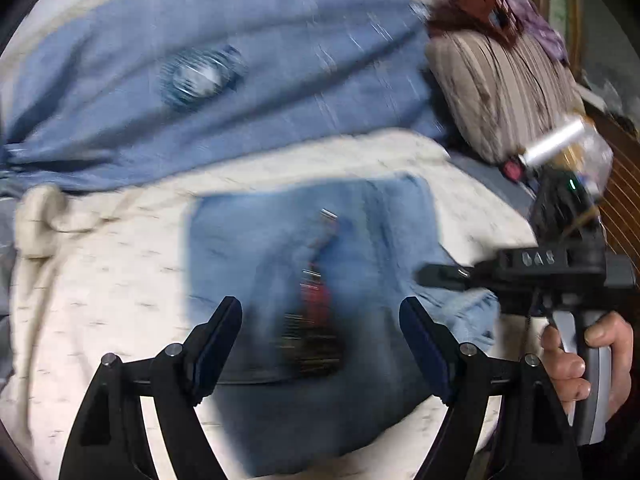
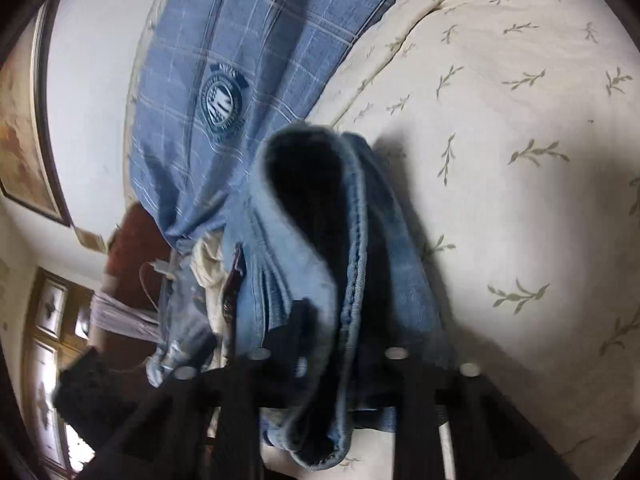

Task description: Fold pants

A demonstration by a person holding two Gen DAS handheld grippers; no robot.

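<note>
Light blue denim pants (image 1: 304, 248) lie folded on a cream leaf-print bedspread (image 1: 104, 288), with a red and dark label showing near their middle. My left gripper (image 1: 320, 312) is open and empty just above the pants' near part. My right gripper (image 1: 444, 276) comes in from the right, held by a hand, at the pants' right edge. In the right wrist view my right gripper (image 2: 344, 320) is shut on a thick folded edge of the pants (image 2: 352, 240), which hang and bulge in front of the camera. The view is blurred in the left wrist camera.
A blue checked pillow (image 1: 240, 72) with a round crest lies behind the pants; it also shows in the right wrist view (image 2: 224, 80). A striped beige cushion (image 1: 500, 88) and clutter sit at the back right. The bedspread (image 2: 520, 140) spreads to the right.
</note>
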